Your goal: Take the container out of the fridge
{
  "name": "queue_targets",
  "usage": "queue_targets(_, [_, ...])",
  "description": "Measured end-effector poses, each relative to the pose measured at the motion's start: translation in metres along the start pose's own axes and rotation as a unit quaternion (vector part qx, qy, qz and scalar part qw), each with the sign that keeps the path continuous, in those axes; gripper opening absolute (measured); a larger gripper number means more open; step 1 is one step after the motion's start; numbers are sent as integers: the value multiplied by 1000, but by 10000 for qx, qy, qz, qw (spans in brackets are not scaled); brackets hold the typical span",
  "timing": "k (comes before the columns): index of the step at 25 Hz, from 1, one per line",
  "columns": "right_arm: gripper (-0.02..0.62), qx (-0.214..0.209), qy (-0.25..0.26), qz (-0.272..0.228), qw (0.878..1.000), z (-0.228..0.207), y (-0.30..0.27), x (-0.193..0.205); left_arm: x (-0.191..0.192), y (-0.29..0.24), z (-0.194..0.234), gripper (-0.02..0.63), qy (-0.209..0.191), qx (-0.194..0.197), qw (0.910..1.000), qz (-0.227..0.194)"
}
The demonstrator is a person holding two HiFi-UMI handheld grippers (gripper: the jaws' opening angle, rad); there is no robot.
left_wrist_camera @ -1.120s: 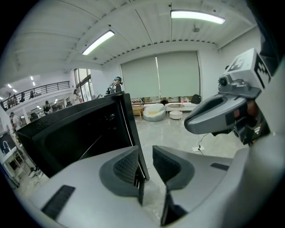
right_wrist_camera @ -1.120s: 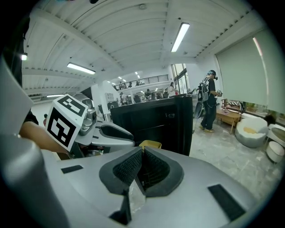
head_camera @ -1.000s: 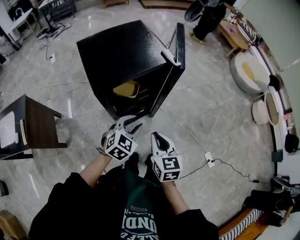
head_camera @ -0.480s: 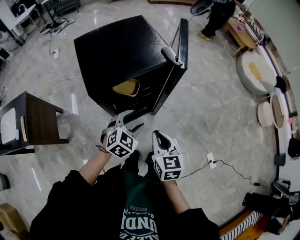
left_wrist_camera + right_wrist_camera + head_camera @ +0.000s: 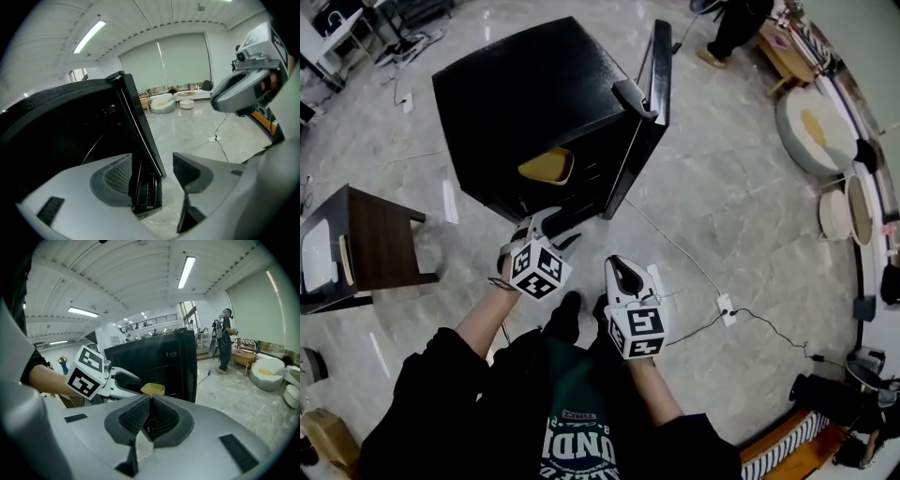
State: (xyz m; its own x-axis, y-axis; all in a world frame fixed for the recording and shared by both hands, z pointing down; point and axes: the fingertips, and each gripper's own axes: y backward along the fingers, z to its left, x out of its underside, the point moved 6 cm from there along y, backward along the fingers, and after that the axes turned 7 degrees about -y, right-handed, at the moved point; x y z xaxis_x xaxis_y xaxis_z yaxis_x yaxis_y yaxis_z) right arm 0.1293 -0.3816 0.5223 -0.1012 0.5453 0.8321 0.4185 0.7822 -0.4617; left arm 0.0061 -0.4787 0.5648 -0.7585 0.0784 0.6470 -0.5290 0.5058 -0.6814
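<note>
Yellow plastic marks the container (image 5: 546,166), which sits on a shelf inside the black fridge (image 5: 525,84). The fridge door (image 5: 654,94) is swung open to the right.

The step in hand is the approach, and nothing has been taken hold of yet. The left hand-held gripper (image 5: 551,228) hovers low in front of the open fridge, short of the container. Its jaws have just been opening and now stand wide. Only the door's lower end shows through the gap beyond them, and nothing is pinched. The right hand-held gripper (image 5: 621,269) hangs beside it, further from the fridge, with its jaws pressed together on nothing.

Next, I judge, the left one must reach in over the shelf and straddle the container's rim or wall. It then has to close and draw the container out level, clear of the door.
</note>
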Motion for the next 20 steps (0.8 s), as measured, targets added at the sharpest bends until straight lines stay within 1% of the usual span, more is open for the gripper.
queue_targets(8, [37, 44, -51, 71, 10000, -8, -1, 5, 22, -40, 4, 267, -242, 268, 9982, 484])
queue_targets(14, [37, 76, -155, 133, 9998, -14, 4, 6, 24, -62, 4, 268, -430, 376, 9959, 703])
queue_targets(16, [37, 106, -236, 136, 9996, -16, 8, 6, 23, -70, 7, 267, -421, 369, 9958, 727])
queue_targets(20, [37, 166, -277, 168, 9993, -19, 11, 9, 29, -85, 14, 267, -228, 296, 9961, 799])
